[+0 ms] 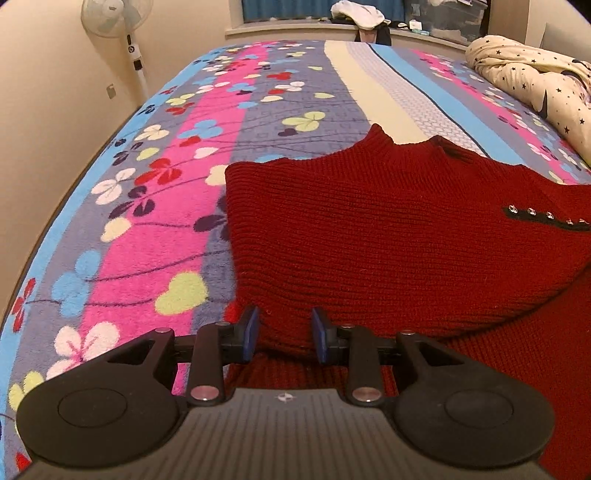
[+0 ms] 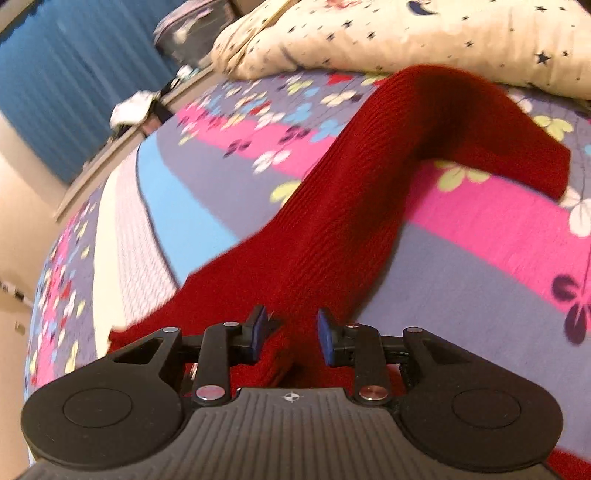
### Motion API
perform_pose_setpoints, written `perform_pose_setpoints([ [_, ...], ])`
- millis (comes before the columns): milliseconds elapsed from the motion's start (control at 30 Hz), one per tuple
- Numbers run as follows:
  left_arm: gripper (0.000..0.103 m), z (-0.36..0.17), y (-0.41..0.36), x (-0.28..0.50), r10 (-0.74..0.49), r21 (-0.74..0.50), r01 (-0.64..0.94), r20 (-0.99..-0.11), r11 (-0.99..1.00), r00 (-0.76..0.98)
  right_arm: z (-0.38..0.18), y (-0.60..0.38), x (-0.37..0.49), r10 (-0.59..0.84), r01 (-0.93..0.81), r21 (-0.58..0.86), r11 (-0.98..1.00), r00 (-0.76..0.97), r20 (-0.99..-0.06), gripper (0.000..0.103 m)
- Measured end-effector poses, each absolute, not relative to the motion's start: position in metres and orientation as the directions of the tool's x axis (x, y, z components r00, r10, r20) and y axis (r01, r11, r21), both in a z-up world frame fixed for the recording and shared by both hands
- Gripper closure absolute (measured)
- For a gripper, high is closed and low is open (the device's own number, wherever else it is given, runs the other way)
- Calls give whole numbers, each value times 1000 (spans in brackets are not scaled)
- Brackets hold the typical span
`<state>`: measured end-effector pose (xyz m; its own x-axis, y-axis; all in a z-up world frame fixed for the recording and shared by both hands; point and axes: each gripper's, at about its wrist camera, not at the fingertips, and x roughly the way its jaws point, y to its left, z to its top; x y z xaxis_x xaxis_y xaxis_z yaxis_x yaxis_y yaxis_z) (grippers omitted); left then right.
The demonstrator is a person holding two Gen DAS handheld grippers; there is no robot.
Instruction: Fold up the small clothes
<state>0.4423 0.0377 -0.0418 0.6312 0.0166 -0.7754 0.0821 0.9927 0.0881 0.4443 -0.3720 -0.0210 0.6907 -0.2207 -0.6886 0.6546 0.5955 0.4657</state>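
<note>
- We have a dark red knitted sweater (image 1: pixel 388 221) lying on the flowered blanket (image 1: pixel 155 192) of a bed, its neckline pointing away from us toward the windowsill (image 1: pixel 295 31).
- In the left wrist view, our left gripper (image 1: pixel 284 334) sits at the near hem of the sweater's body. Its blue pads (image 1: pixel 252 326) stand partly apart with a bunched ridge of red knit between them; we cannot tell for certain whether they press on it, though the fabric does fill the gap.
- In the right wrist view, our right gripper (image 2: pixel 291 332) is over the base of the sleeve (image 2: pixel 424 140). Its jaws stand apart with knit under and between them, but the pads look clear of the cloth, so we judge nothing is gripped there.
- The relation that matters: the sleeve runs away from the right gripper, up and to the right across the blanket, bending near a star-printed quilt (image 2: pixel 406 33) so its cuff turns back down. Its long axis lies roughly in line with the gripper's pointing direction.
- We judge the right hand is the nearer one for the sleeve, and the left for the hem.
- The likely next fold brings that sleeve across the body, which needs a grip further out along it.
</note>
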Motion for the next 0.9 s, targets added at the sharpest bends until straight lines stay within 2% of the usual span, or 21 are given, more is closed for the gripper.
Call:
perform_pose_setpoints([
  [233,70,-40,41,444,4,67,78,-782,995,623,-39,-432,433,-284,718,530,451,678,-678,79],
  [367,70,-39,42,446,-3,57,77,-787,995,617,-51,-460,426,-326,737,558,381,672,-665,90],
  [467,70,-39,43,447,-5,54,77,-790,996,613,-65,-474,424,-328,729,588,351,684,-652,91],
  [633,69,-39,44,447,-12,43,75,-793,996,609,-90,-493,426,-272,679,675,289,735,-622,86],
  [700,69,-39,45,447,-17,36,75,-794,997,608,-97,-500,429,-254,649,709,277,761,-597,73],
  [733,69,-39,45,448,-19,33,74,-795,997,607,-100,-503,430,-249,640,721,265,768,-590,71],
  [900,69,-39,45,448,-17,36,75,-795,997,606,-116,-512,437,-214,578,788,214,815,-539,71],
])
